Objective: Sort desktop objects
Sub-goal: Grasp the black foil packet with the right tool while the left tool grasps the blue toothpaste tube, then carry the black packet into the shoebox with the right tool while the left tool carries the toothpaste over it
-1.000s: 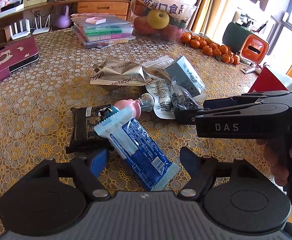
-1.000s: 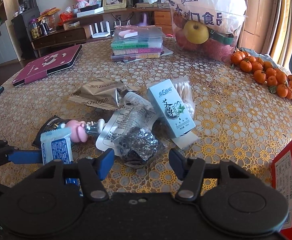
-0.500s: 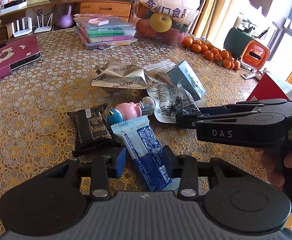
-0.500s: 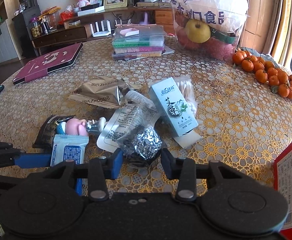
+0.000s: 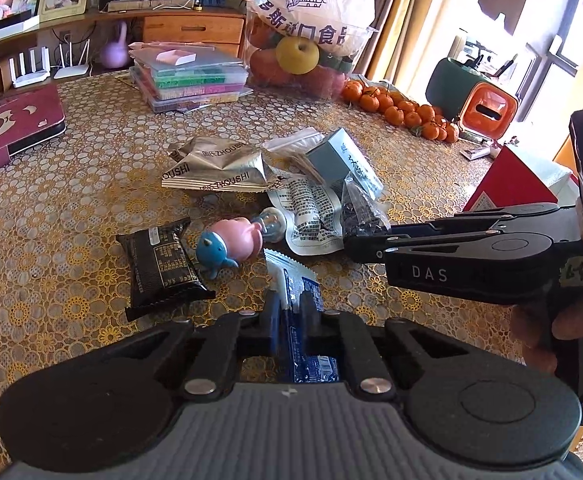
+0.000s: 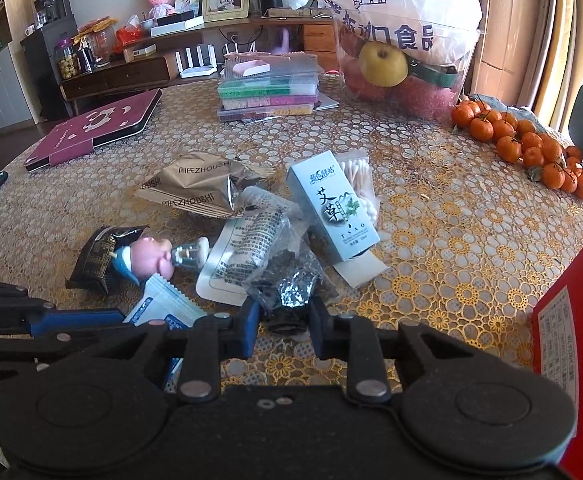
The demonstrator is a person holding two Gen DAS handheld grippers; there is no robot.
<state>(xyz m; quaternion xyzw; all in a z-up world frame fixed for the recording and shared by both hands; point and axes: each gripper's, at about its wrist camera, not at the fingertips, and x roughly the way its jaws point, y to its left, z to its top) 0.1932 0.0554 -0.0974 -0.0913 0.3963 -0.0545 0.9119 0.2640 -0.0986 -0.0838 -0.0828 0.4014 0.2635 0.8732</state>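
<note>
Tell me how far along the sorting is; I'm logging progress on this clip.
Nothing looks sorted yet: the items lie in one cluster on the table. In hand: the left gripper is shut on the blue sachet, and the right gripper is closed on the crinkly foil packet. Left: the black packet, pink toy, green box, gold pouches, cotton swabs.

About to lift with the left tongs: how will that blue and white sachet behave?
The blue and white sachet looks flat, thin and probably light. Pinched by the left tongs near one end, its free end will likely droop. The glossy film may slip.
</note>
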